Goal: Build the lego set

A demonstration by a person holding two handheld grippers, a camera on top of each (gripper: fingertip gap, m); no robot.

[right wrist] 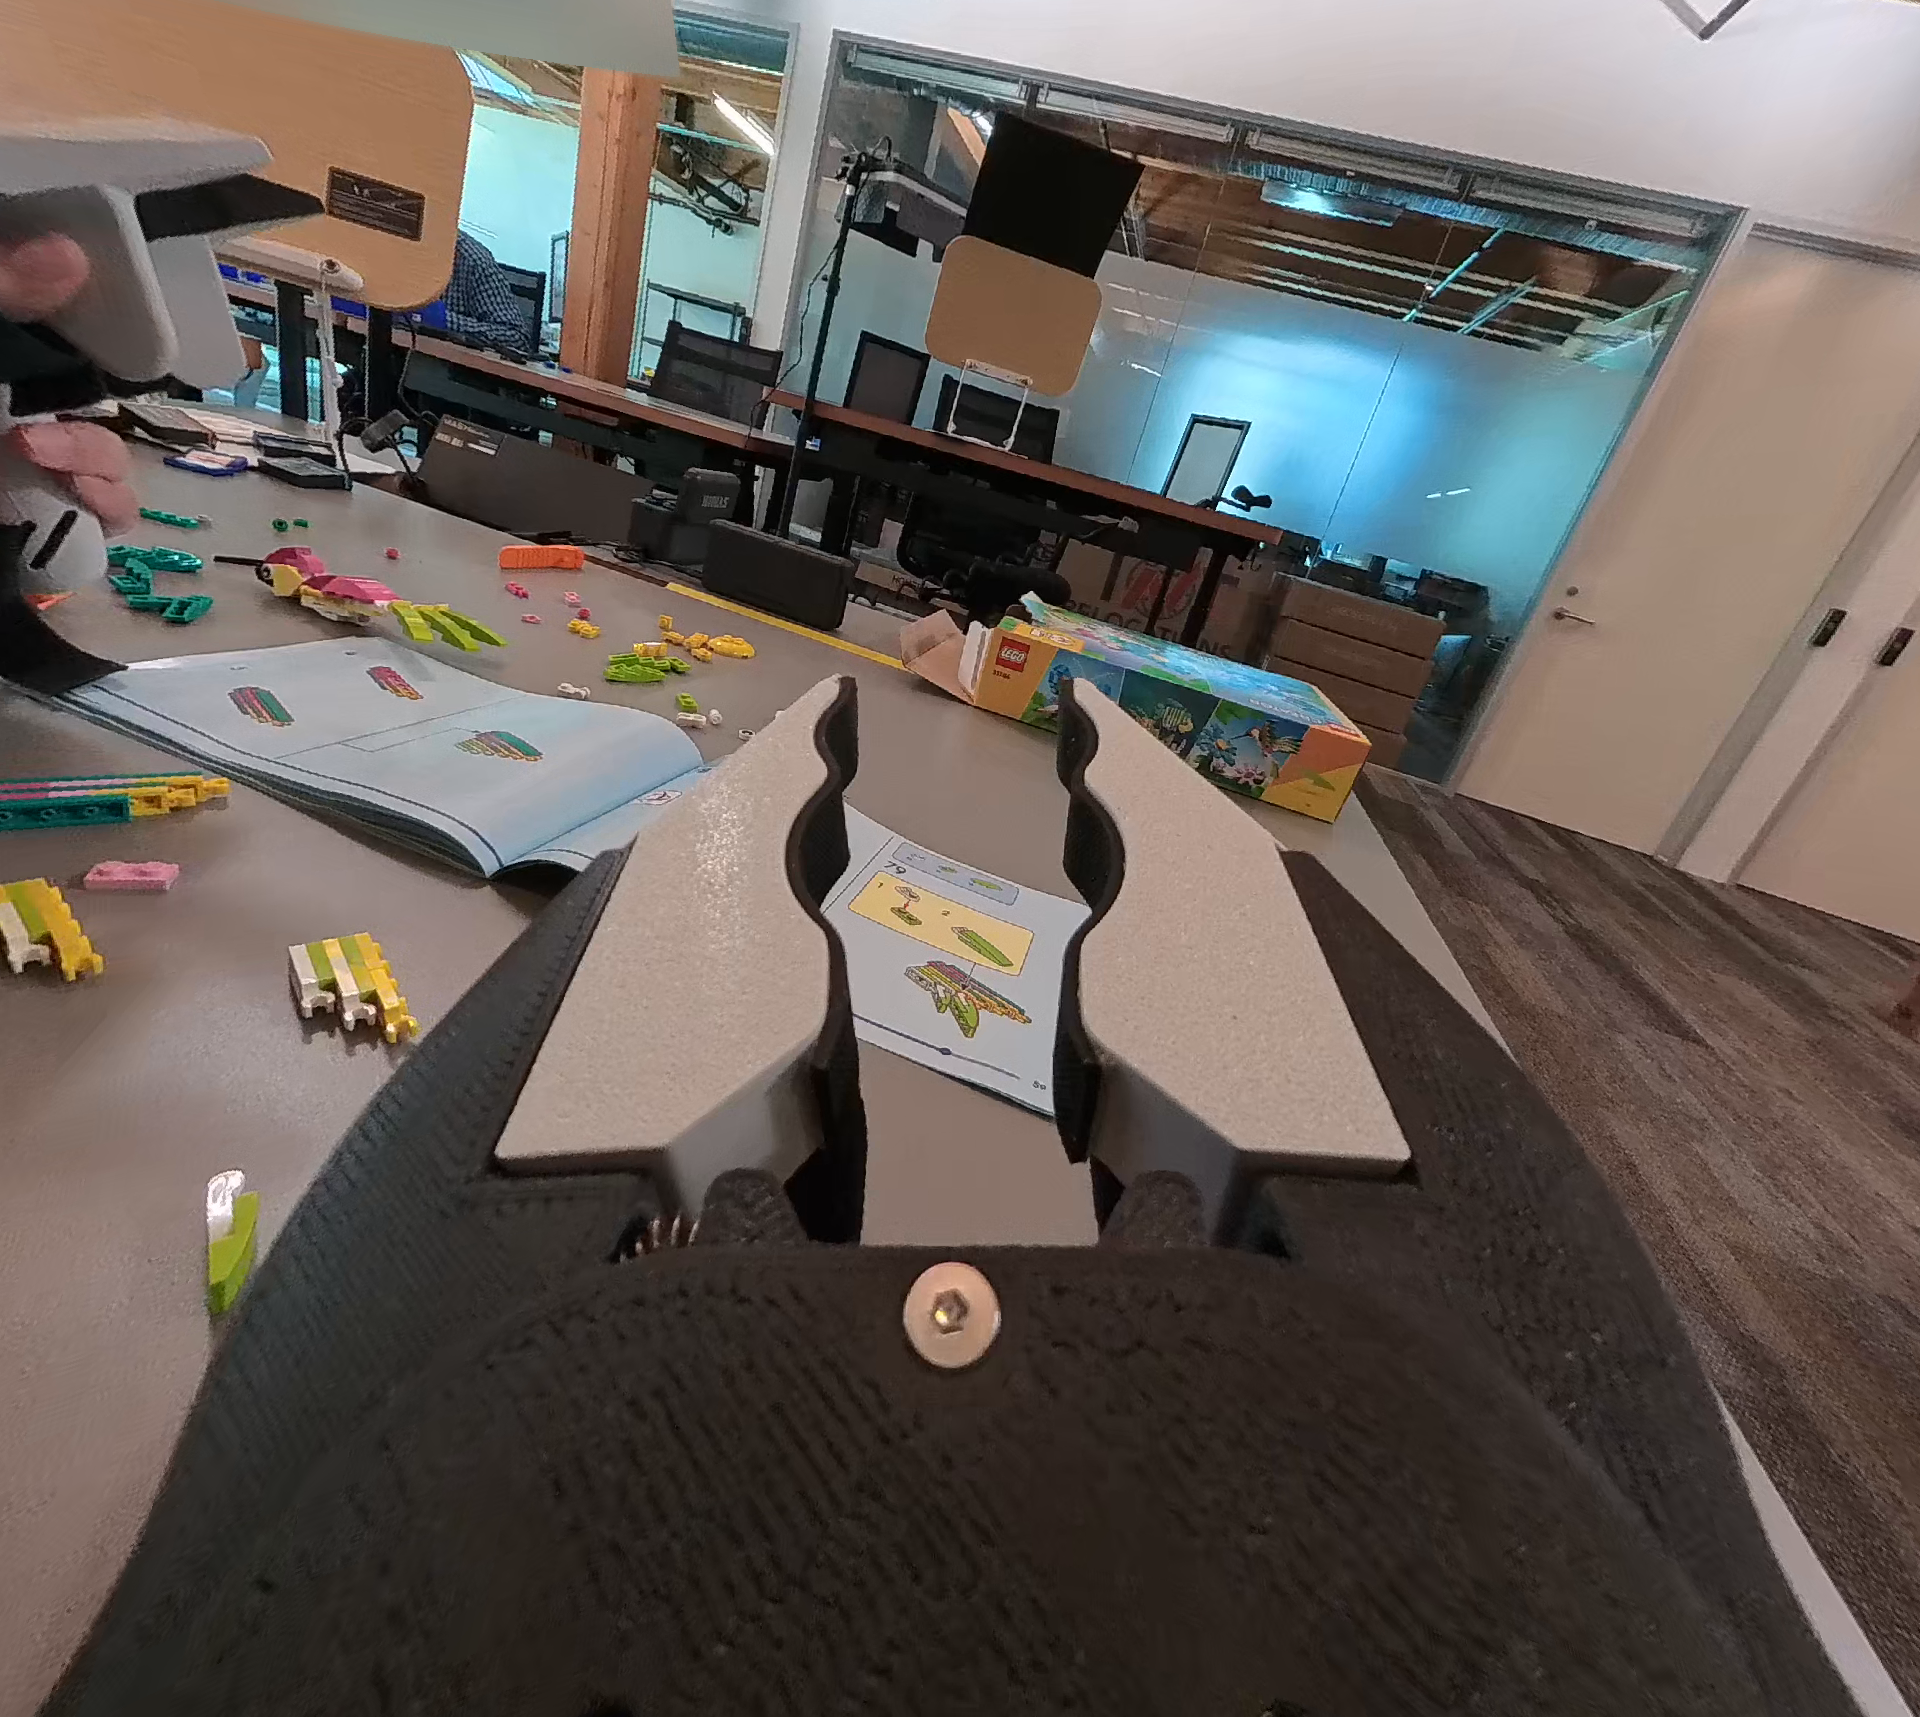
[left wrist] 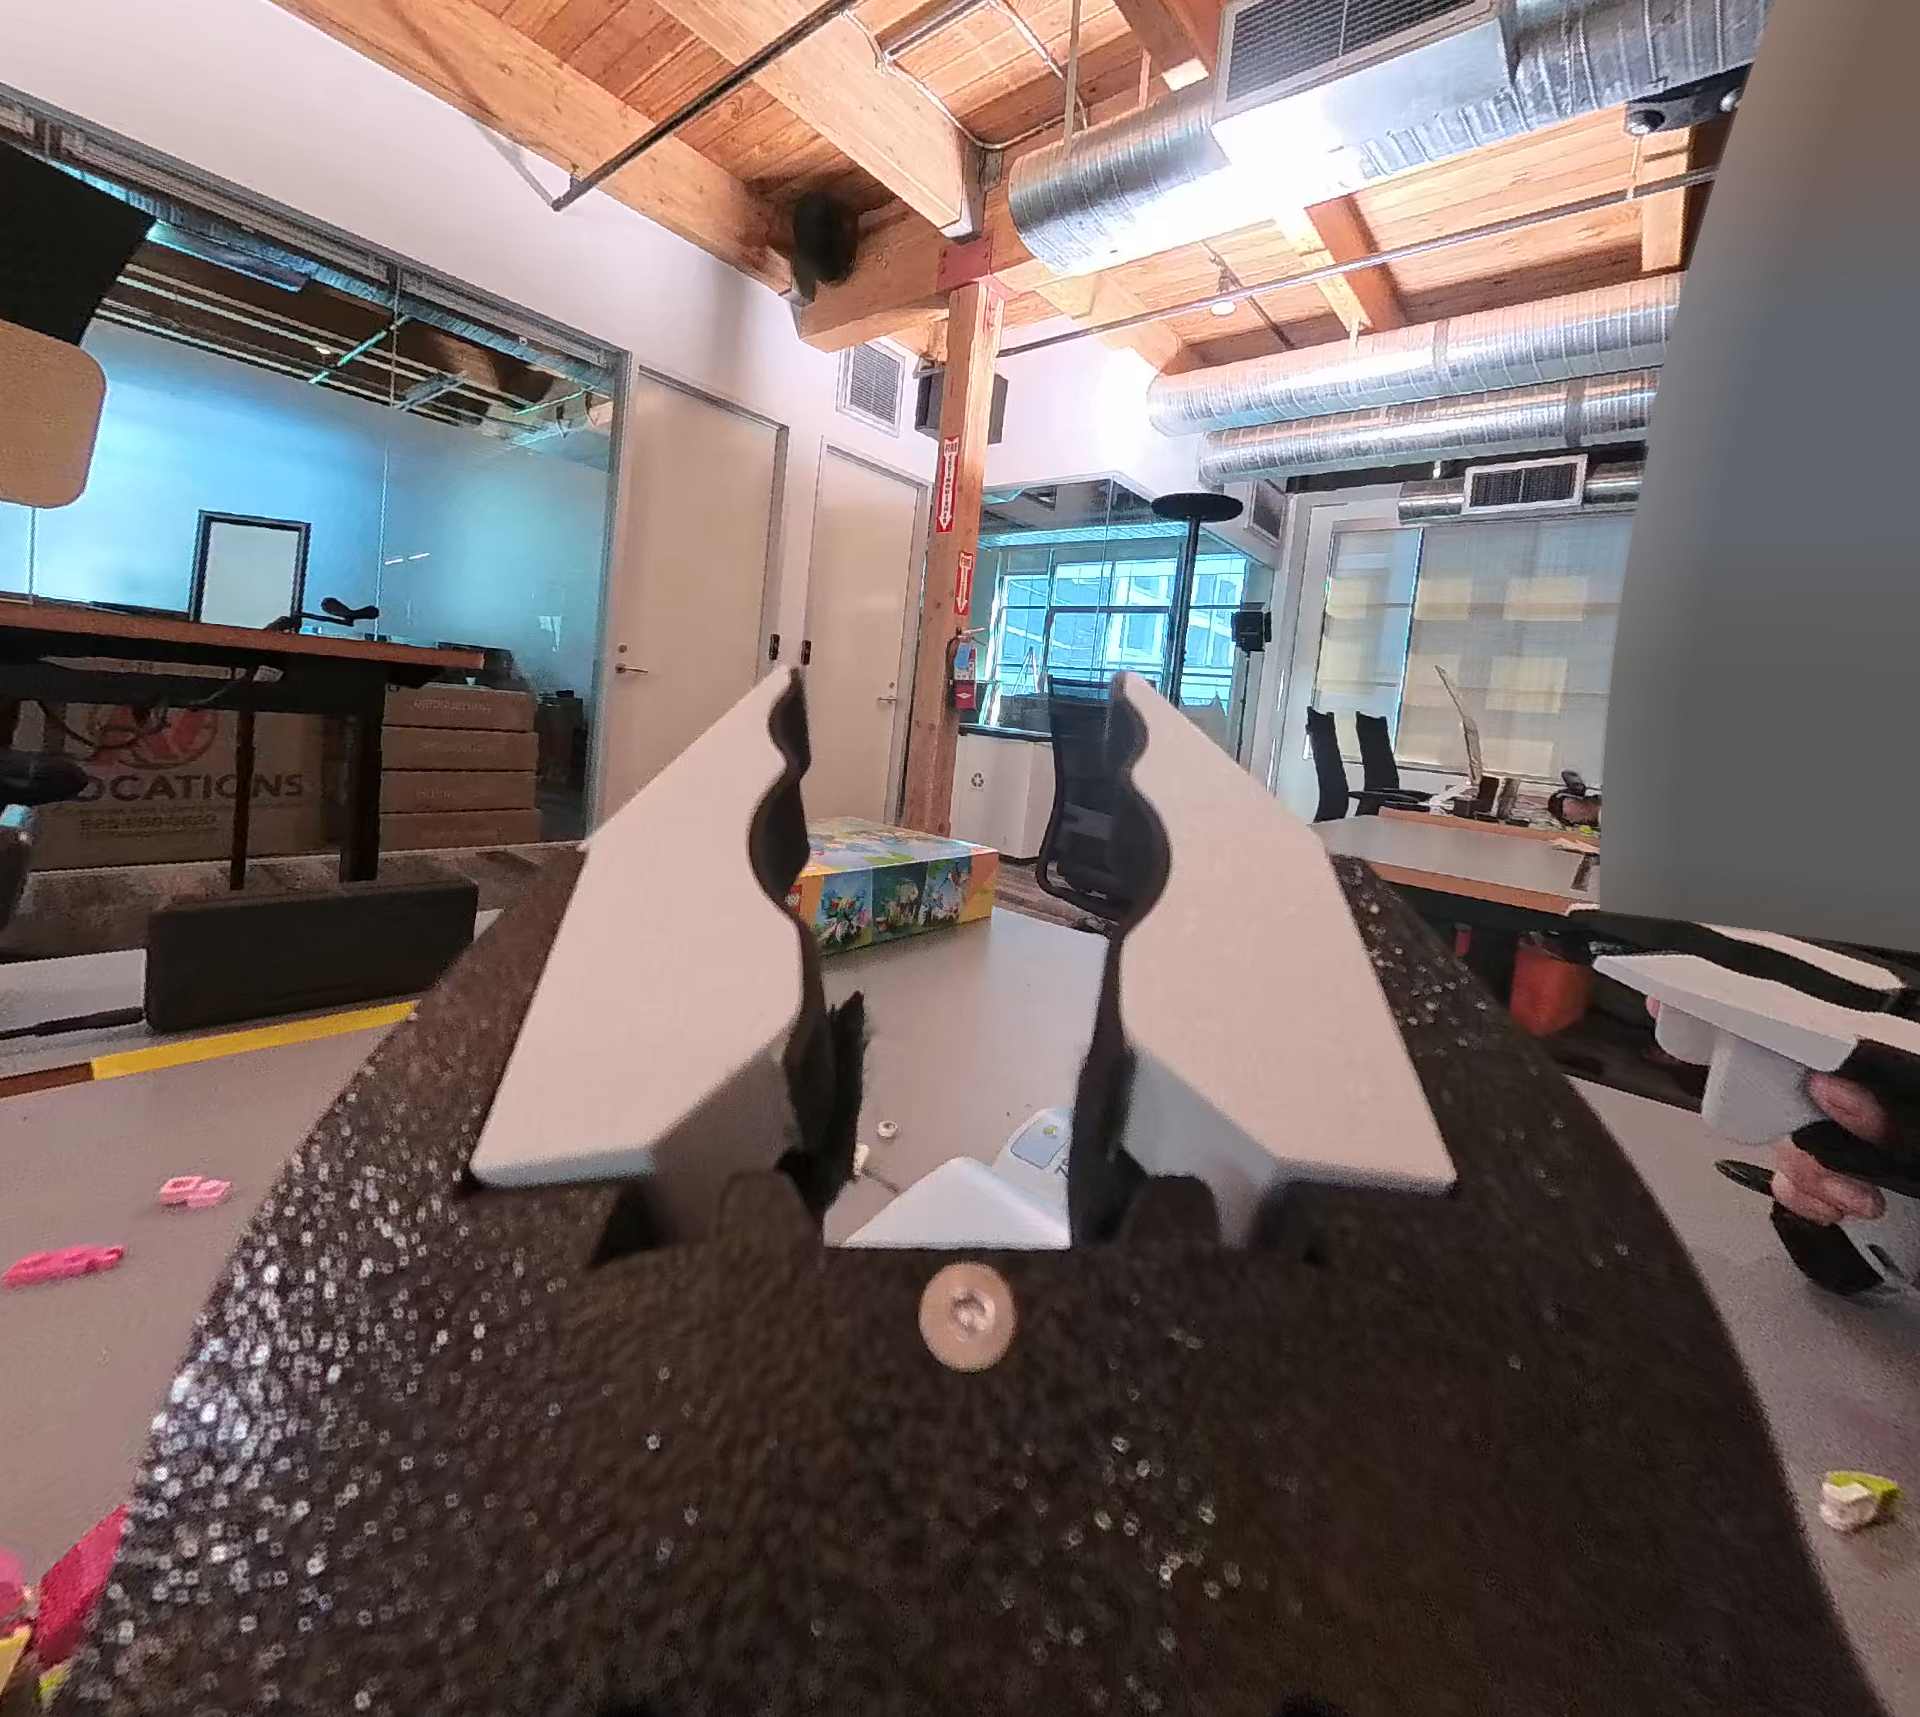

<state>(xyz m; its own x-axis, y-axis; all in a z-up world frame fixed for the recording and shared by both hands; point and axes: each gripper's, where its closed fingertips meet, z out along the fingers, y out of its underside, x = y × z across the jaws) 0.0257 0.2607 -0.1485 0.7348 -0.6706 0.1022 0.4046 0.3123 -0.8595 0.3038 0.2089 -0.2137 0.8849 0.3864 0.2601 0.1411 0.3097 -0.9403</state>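
Lego build maybe halfway, both tongs spread and empty

Right view: pink bird (right wrist: pixel 322 584) at 10 o'clock, striped sub-builds (right wrist: pixel 353 985), manual (right wrist: pixel 416 748) open on the bench (right wrist: pixel 208 1148), loose bits unused. Left tongs (left wrist: pixel 961 711) view mostly ceiling, just the box (left wrist: pixel 894 883); right tongs (right wrist: pixel 956 711) hover.

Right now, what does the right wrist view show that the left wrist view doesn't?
Only the right wrist view shows the open instruction booklet, a loose instruction page, the built pink bird and the white, green and yellow brick stacks. Only the left wrist view shows the ceiling ducts and a black office chair. Both show the grey table, the lego box, and each gripper open and empty: right gripper, left gripper.
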